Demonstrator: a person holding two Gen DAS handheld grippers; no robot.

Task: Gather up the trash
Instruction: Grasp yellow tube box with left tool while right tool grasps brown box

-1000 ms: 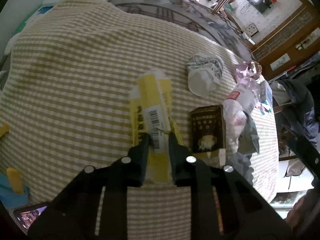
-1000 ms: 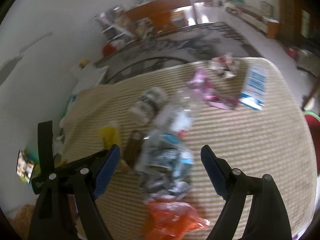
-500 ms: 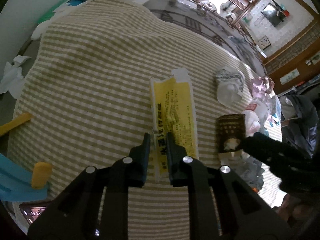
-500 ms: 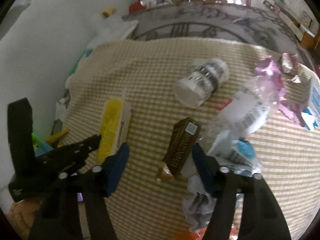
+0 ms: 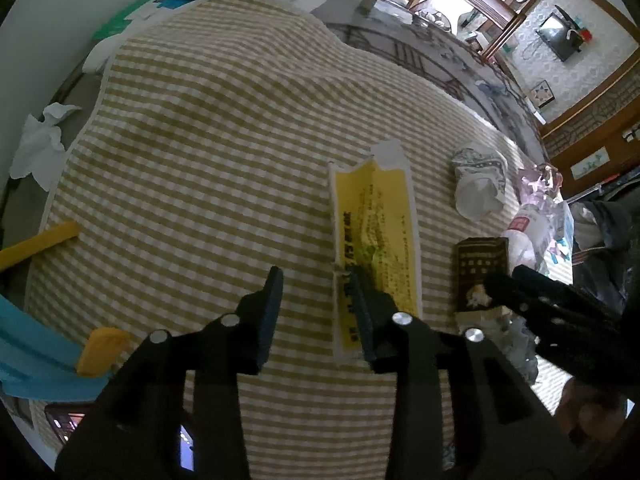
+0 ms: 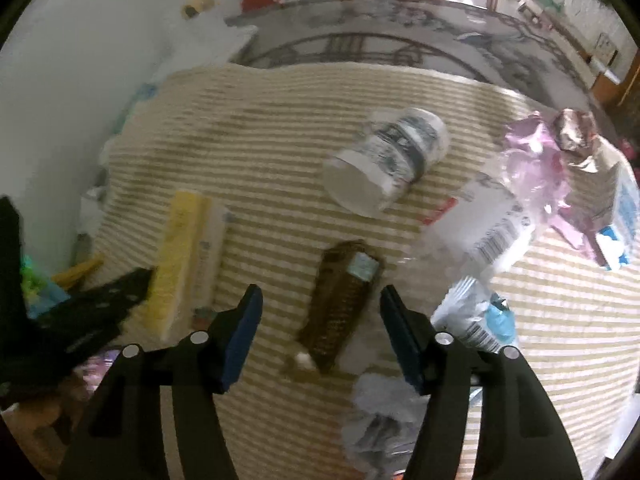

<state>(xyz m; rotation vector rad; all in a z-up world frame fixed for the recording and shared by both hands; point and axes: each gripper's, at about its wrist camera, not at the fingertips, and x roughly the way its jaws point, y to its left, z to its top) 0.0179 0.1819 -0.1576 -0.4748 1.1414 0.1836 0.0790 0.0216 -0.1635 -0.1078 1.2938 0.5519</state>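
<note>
Two grippers hang over the checked tabletop (image 5: 208, 152), both pointing steeply down. The right gripper (image 6: 320, 332) has its jaws spread and opening, and the brown carton (image 6: 340, 304) lies flat between them with a gap on each side, so neither pad touches it. The carton's long axis runs almost straight away from the jaws, tilted a little to the right, its labelled end far and its crumpled end near. That lie suits a squeeze across the narrow width, so I judge the coming move to be a short drop and a close; the right hand is plainly the nearer one for it.

The left gripper (image 5: 316, 304) is also opening, with nothing pinched. Its right finger overlaps the near end of the yellow packet (image 5: 374, 240), which lies flat and mostly outside the gap, its long axis pointing away from the jaws; whether the finger touches it I cannot tell. In the left view the carton sits just right of the packet, the two roughly parallel.

Farther out lie a tipped paper cup (image 6: 386, 164), a clear bottle (image 6: 488, 224), pink wrappers (image 6: 536, 168) and crumpled plastic (image 6: 476, 320), all uncollected.
</note>
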